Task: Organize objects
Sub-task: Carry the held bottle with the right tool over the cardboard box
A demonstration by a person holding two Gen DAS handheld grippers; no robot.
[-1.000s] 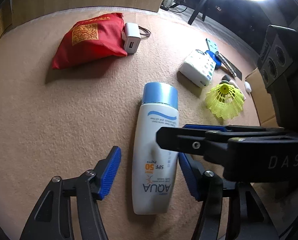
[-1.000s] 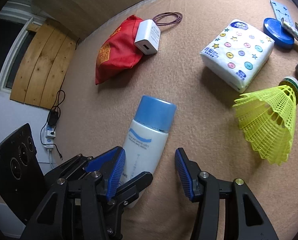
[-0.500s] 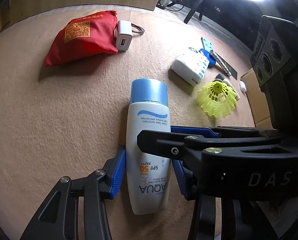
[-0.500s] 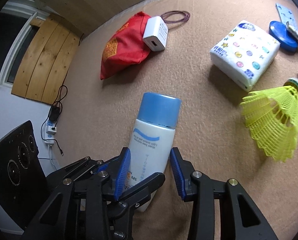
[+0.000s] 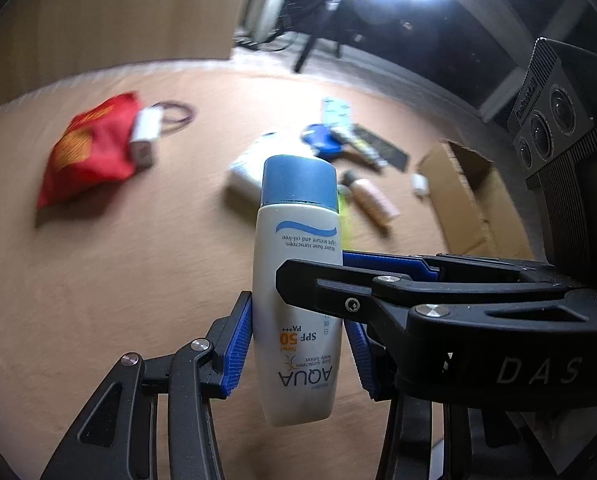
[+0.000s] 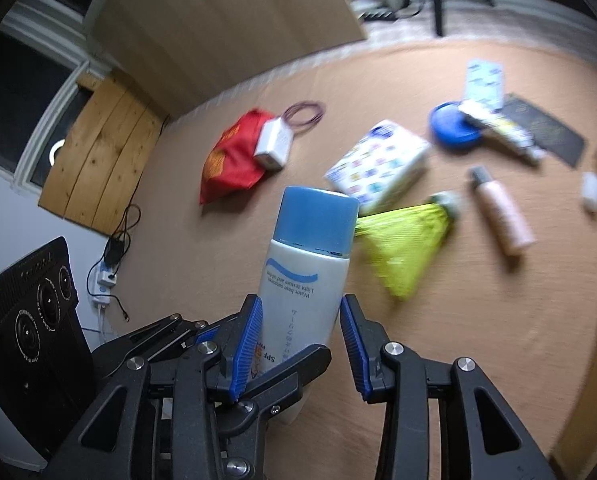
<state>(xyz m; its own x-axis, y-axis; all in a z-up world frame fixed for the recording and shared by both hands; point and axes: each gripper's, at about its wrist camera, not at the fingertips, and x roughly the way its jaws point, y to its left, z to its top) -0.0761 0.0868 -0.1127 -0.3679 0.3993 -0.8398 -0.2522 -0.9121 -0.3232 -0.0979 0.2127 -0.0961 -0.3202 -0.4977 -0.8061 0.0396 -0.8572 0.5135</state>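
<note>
Left gripper and right gripper both clamping the sunscreen bottle – hanging clear above the tan carpet, red pouch lying beyond, wooden panel standing behind – cardboard box sitting open at right.

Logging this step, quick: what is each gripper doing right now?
Left gripper: closed on the sunscreen bottle, lifted off the mat.
Right gripper: closed on the same bottle.

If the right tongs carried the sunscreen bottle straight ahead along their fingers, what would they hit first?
Probably the yellow shuttlecock, lying just beyond the sunscreen bottle held in the right tongs; the patterned tissue pack lies further on. Blur leaves depth uncertain.
</note>
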